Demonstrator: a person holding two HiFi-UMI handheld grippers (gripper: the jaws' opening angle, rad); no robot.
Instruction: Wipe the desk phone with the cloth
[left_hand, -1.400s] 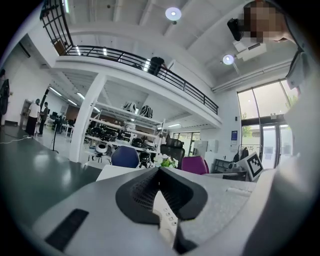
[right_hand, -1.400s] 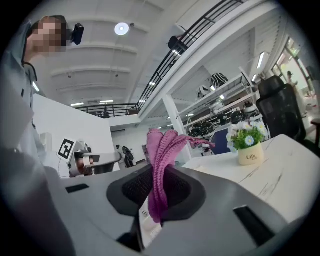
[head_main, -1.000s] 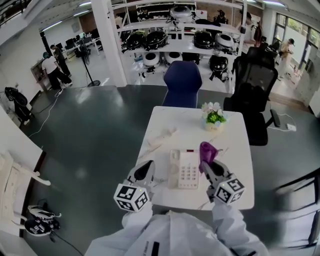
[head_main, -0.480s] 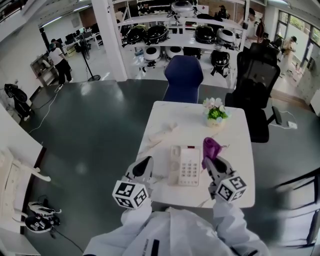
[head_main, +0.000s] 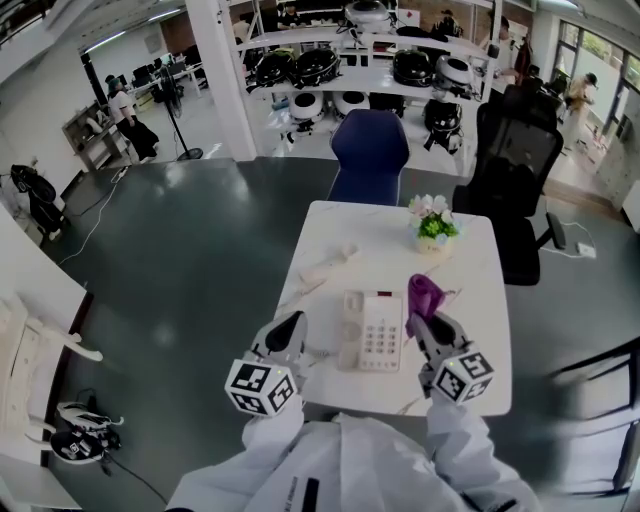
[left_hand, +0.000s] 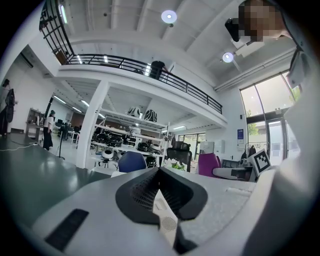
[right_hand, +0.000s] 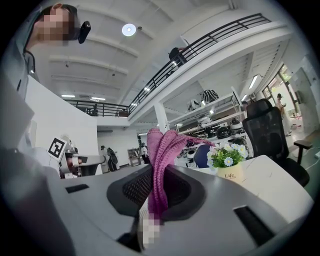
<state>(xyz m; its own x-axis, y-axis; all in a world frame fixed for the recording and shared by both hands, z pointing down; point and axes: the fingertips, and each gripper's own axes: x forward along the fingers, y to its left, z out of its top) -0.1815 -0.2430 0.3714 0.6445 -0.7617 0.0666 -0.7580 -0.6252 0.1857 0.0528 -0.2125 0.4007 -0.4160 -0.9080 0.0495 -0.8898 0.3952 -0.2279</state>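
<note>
A white desk phone (head_main: 370, 331) with its handset on the left lies on the white table (head_main: 462, 265), near the front edge. My right gripper (head_main: 427, 322) hangs just right of the phone, shut on a purple knitted cloth (head_main: 421, 293) that sticks up from its jaws; the same cloth (right_hand: 161, 165) fills the middle of the right gripper view. My left gripper (head_main: 289, 333) stays at the table's left front edge, left of the phone, jaws closed with nothing between them. The phone is hidden in both gripper views.
A small pot of flowers (head_main: 432, 225) stands at the back right of the table, also seen as flowers (right_hand: 227, 159). A pale crumpled item (head_main: 328, 265) lies at the left. A blue chair (head_main: 369, 155) and a black office chair (head_main: 515, 175) stand behind the table.
The head view has shifted slightly. Both grippers hold nearly the same place, and the cloth stays in the right one.
</note>
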